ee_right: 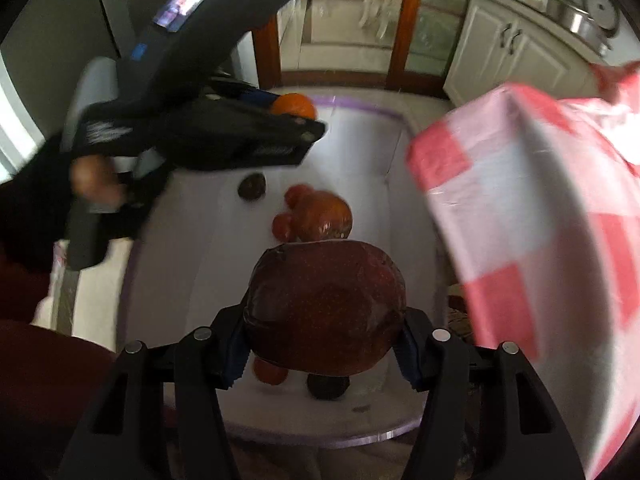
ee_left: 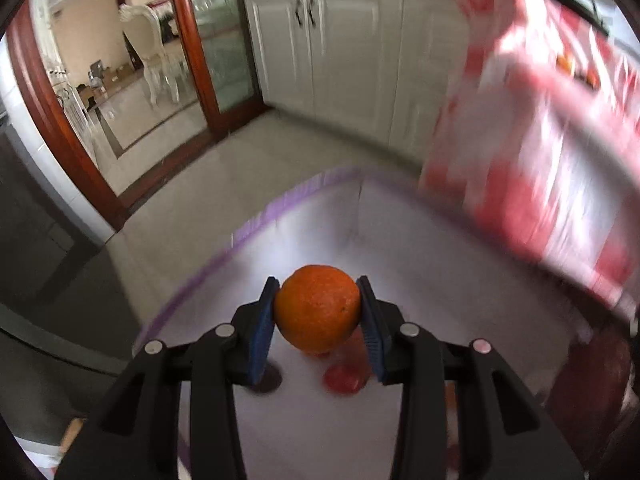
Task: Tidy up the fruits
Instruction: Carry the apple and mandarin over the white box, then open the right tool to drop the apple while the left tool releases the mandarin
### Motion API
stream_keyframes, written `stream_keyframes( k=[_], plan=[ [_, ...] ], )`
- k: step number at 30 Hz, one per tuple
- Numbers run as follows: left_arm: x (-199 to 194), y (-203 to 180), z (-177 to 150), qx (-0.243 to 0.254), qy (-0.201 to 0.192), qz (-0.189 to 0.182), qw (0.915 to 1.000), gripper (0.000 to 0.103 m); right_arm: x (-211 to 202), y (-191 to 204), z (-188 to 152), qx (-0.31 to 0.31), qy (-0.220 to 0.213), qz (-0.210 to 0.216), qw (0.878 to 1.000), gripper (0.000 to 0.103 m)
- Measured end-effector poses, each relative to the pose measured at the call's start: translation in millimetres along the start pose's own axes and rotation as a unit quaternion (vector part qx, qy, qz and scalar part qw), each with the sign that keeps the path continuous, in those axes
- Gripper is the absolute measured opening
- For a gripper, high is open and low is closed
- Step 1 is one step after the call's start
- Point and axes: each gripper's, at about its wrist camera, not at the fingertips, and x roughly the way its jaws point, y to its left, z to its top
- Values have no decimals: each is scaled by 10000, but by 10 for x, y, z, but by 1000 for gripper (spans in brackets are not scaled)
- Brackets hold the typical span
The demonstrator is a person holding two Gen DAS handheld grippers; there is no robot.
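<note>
Above a white bin (ee_left: 420, 280) with a purple rim, the left wrist view has the left gripper (ee_left: 318, 318) clenched on an orange (ee_left: 317, 307), its blue pads pressing both sides. The bin's near-left rim curves just beside the gripper, with open tile floor beyond it toward the white cabinets (ee_left: 340, 52). A red-and-white checked bag (ee_left: 540, 152), blurred, fills the right side and overhangs the bin's far-right edge. A small red fruit (ee_left: 344, 378) lies on the bin floor below the orange.

In the right wrist view, the right gripper (ee_right: 324, 340) grasps a dark red apple (ee_right: 326, 306) over the bin's near end. Below lie an orange-brown fruit (ee_right: 326, 216), small red ones and two dark ones, leaving bare floor along the walls. The checked bag crowds the right.
</note>
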Motion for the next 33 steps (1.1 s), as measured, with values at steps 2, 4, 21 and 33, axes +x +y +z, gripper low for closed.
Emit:
stream_keyframes(
  k=[2, 4, 21, 33],
  plan=[
    [124, -9, -129, 116, 412, 24, 9991, 39, 196, -27, 40, 86, 211, -31, 9997, 59],
    [232, -40, -253, 270, 783, 57, 9965, 39, 416, -96, 85, 302, 452, 12, 9985, 59],
    [555, 61, -654, 482, 2114, 186, 9760, 41, 973, -103, 242, 197, 965, -158, 9950, 59],
    [504, 29, -601, 513, 2107, 270, 9758, 72, 915, -191, 222, 360, 813, -65, 9960, 62]
  ],
)
